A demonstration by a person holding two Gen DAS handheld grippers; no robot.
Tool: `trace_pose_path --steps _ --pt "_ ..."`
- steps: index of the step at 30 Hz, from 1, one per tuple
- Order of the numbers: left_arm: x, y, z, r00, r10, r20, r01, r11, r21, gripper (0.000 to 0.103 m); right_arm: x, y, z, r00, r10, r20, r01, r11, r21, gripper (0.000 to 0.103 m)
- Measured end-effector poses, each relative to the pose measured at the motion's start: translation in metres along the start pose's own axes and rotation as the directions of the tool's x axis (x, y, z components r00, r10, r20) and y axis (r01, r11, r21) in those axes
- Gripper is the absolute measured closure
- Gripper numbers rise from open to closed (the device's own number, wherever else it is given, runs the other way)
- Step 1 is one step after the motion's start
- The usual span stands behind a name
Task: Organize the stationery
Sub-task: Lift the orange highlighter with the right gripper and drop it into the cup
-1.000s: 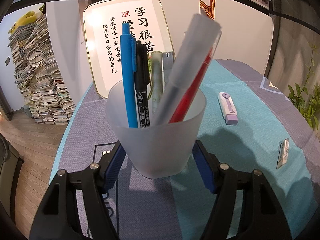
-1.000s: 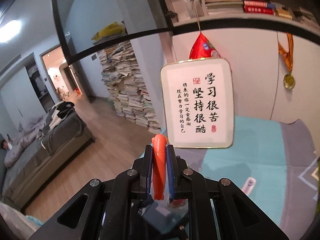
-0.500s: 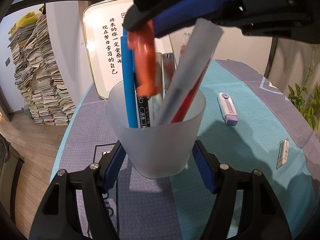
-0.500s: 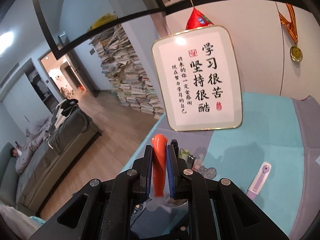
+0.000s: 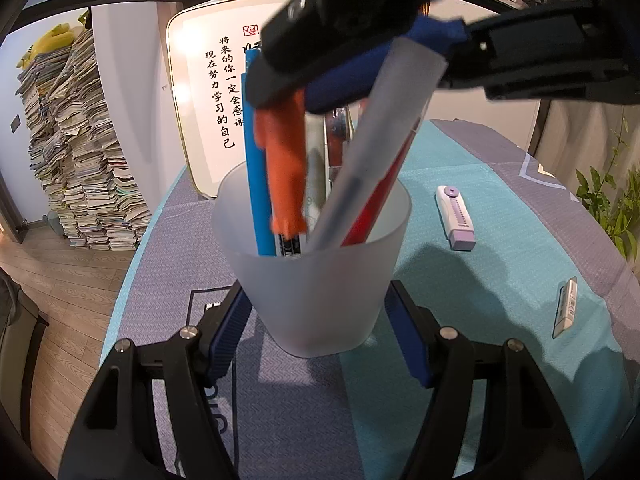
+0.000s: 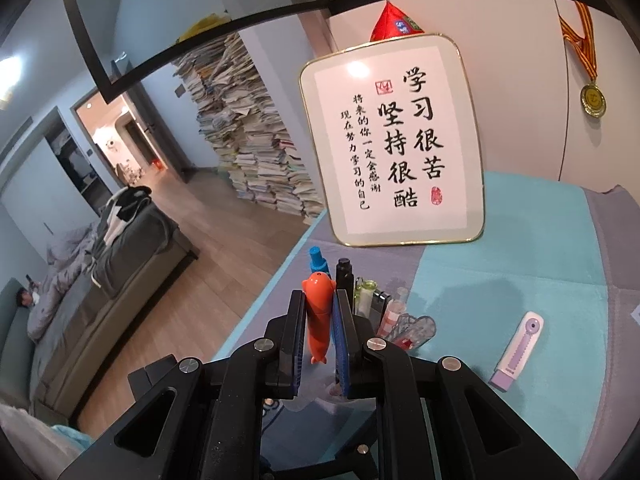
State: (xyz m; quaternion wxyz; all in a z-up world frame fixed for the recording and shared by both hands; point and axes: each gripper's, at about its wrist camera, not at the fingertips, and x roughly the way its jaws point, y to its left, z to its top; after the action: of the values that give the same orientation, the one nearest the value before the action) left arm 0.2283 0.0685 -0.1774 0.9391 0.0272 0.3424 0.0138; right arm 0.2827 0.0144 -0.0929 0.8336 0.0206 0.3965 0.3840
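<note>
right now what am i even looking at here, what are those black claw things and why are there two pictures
No robot: a person holds a two-finger gripper in each hand, each carrying a fisheye camera looking along its fingers. In the left camera's picture, the left gripper clamps a frosted plastic cup full of pens. The right gripper reaches in from above, shut on an orange fish-shaped pen, its lower end at the cup's mouth. The right camera's picture shows that pen between its blue pads. On the teal and grey tablecloth lie a white and purple utility knife and a small white eraser.
</note>
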Motion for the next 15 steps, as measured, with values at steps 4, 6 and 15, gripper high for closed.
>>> trace_pose_path --steps 4,6,15 --pt "0.000 0.000 0.000 1.000 0.000 0.000 0.000 1.000 0.000 0.035 0.001 -0.002 -0.001 1.000 0.001 -0.019 -0.001 1.000 0.007 0.089" --pt "0.000 0.000 0.000 1.000 0.000 0.000 0.000 1.000 0.000 0.035 0.000 -0.002 -0.001 1.000 0.008 -0.021 -0.008 1.000 0.009 0.089" --pt "0.000 0.000 0.000 1.000 0.000 0.000 0.000 1.000 0.000 0.035 -0.024 0.001 -0.003 1.000 -0.009 0.027 0.009 1.000 -0.001 0.089"
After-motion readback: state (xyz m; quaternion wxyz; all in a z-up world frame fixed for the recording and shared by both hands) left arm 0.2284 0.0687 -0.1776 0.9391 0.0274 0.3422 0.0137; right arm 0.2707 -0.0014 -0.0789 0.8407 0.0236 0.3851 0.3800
